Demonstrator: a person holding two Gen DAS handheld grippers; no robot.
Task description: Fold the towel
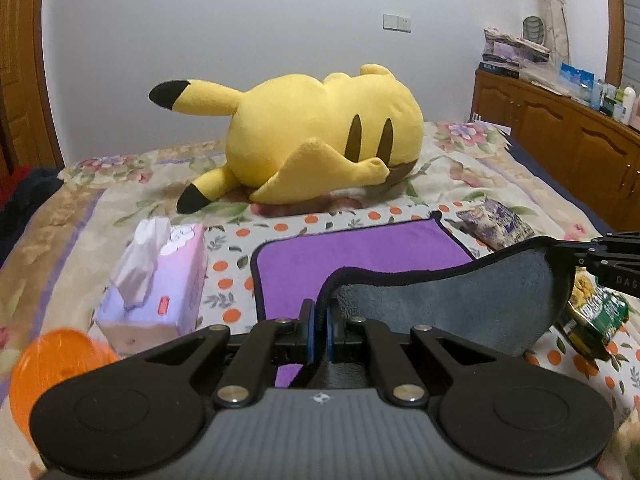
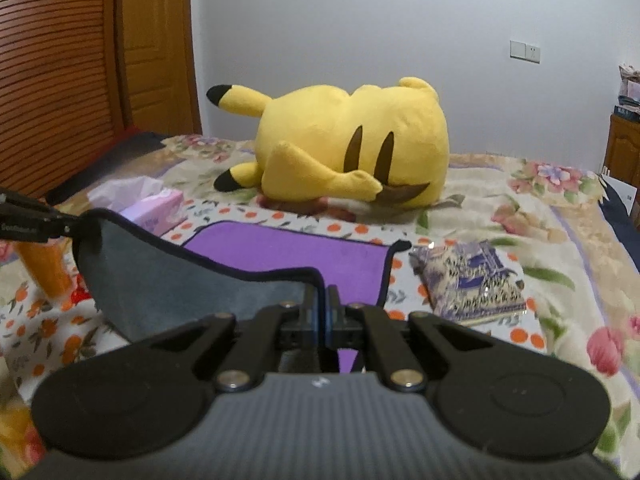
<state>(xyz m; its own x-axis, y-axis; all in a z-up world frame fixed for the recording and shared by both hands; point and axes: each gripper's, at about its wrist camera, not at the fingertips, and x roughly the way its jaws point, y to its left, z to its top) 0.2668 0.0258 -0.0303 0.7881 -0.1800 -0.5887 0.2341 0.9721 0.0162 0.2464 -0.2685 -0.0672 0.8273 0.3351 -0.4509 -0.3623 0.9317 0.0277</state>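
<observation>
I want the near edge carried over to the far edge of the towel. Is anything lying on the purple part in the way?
Nothing visible does. Both the left gripper and the right gripper hold the lifted near edge of the towel. The tissue box, the patterned packet and the plush toy all sit off the towel.

Purple towel (image 1: 352, 256) with grey underside and dark edging; yellow plush (image 1: 320, 136), black-tipped ears; floral bedspread (image 1: 500, 184); orange cup (image 1: 52, 364).

Orange cup (image 1: 52, 364) blurred, edge-cropped.
</observation>
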